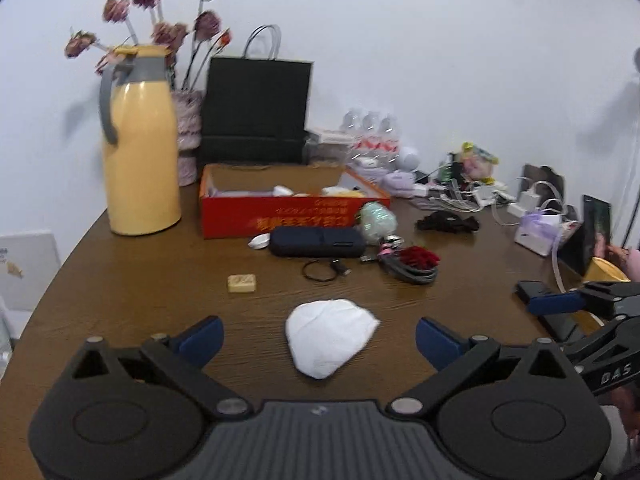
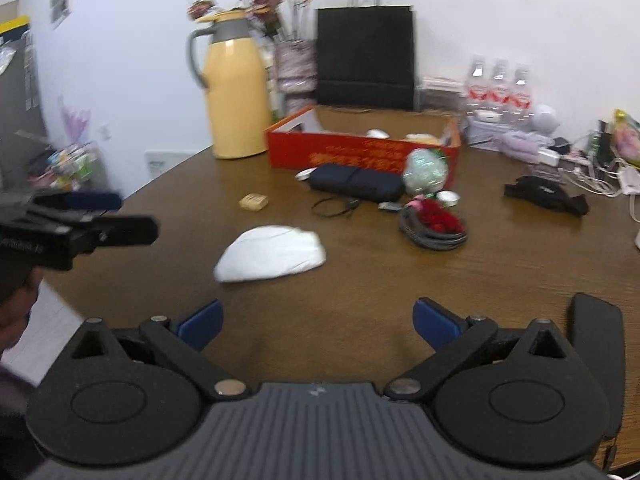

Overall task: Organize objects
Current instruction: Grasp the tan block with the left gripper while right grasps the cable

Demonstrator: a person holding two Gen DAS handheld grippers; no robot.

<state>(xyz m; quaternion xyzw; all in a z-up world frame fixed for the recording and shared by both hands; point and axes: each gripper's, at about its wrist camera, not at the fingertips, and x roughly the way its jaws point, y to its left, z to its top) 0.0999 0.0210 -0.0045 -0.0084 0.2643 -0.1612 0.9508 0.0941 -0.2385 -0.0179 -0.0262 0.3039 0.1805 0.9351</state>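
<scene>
Nearest our left wrist camera, the left gripper (image 1: pixel 319 334) hangs with its jaws spread wide and nothing between them, and the white face mask (image 1: pixel 330 336) lies flat on the wooden table (image 1: pixel 140 280) right in the gap ahead of the blue fingertips (image 1: pixel 204 334). We judge the mask is the next thing to tidy, since the gripper lines up on it. Beyond it sit a small tan block (image 1: pixel 242 283), a black hair tie (image 1: pixel 320 270), a dark zip pouch (image 1: pixel 318 241) and a coiled cable with a red scrunchie (image 1: pixel 414 264). The open red box (image 1: pixel 280 216) behind them already holds a few pale items, so we take it as the collecting place. The yellow thermos (image 1: pixel 140 148) and black paper bag (image 1: pixel 256 108) stand at the back, out of the way.

In the right wrist view, the right gripper (image 2: pixel 318 322) is likewise wide open and empty over bare table, the mask (image 2: pixel 272 254) ahead and slightly to its left. The red box (image 2: pixel 360 152) stands well beyond. The left gripper (image 2: pixel 112 216) enters from the left edge; from this angle we cannot tell its jaw spacing.
</scene>
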